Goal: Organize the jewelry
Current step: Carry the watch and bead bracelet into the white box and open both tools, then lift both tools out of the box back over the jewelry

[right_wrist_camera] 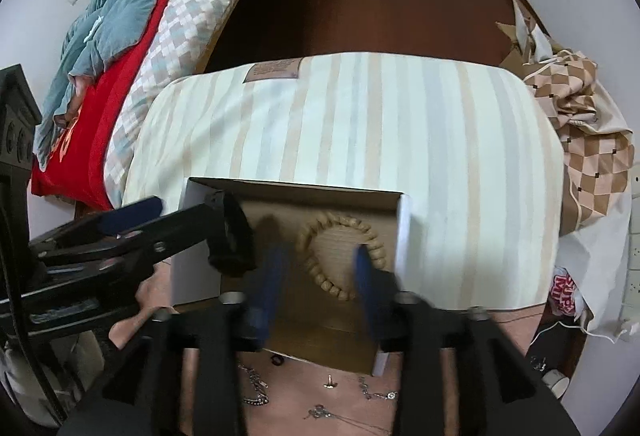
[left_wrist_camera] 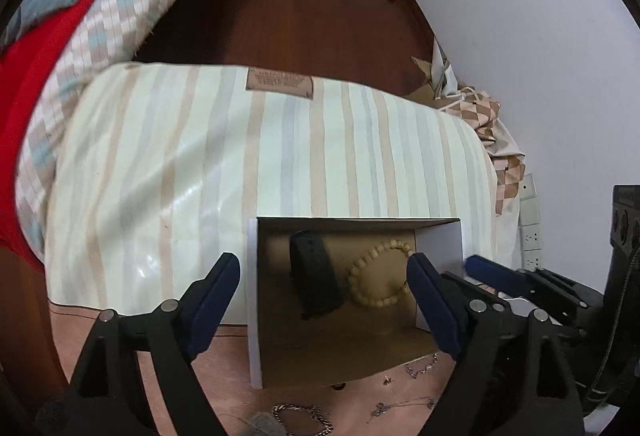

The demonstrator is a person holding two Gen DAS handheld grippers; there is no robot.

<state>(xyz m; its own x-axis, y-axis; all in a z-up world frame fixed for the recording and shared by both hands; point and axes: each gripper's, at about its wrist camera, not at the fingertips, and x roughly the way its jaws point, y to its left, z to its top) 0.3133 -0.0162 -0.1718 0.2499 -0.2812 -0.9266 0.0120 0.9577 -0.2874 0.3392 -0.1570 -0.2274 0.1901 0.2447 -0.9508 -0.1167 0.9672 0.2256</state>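
An open white box with a tan inside [left_wrist_camera: 348, 352] [right_wrist_camera: 404, 224] stands on the pink table. In it lie a cream bead bracelet [left_wrist_camera: 380, 276] [right_wrist_camera: 340, 256] and a black band [left_wrist_camera: 316, 276] [right_wrist_camera: 236, 236]. My left gripper [left_wrist_camera: 324, 300] is open and empty, its fingers astride the box's left part. My right gripper [right_wrist_camera: 320, 284] is open and empty, hovering over the bead bracelet; it shows at the right in the left wrist view [left_wrist_camera: 496, 272]. A silver chain bracelet [left_wrist_camera: 304, 416] [right_wrist_camera: 256, 388], a thin necklace [left_wrist_camera: 404, 406] [right_wrist_camera: 340, 416], another chain [left_wrist_camera: 420, 366] [right_wrist_camera: 376, 392] and a gold stud [left_wrist_camera: 387, 380] [right_wrist_camera: 330, 382] lie in front of the box.
A striped cream pad [left_wrist_camera: 260, 164] [right_wrist_camera: 360, 124] covers the table behind the box. A bed with red and checked covers [left_wrist_camera: 60, 56] [right_wrist_camera: 140, 36] is at the left. Checked cloth and cardboard [right_wrist_camera: 580, 124] are piled at the right by the wall.
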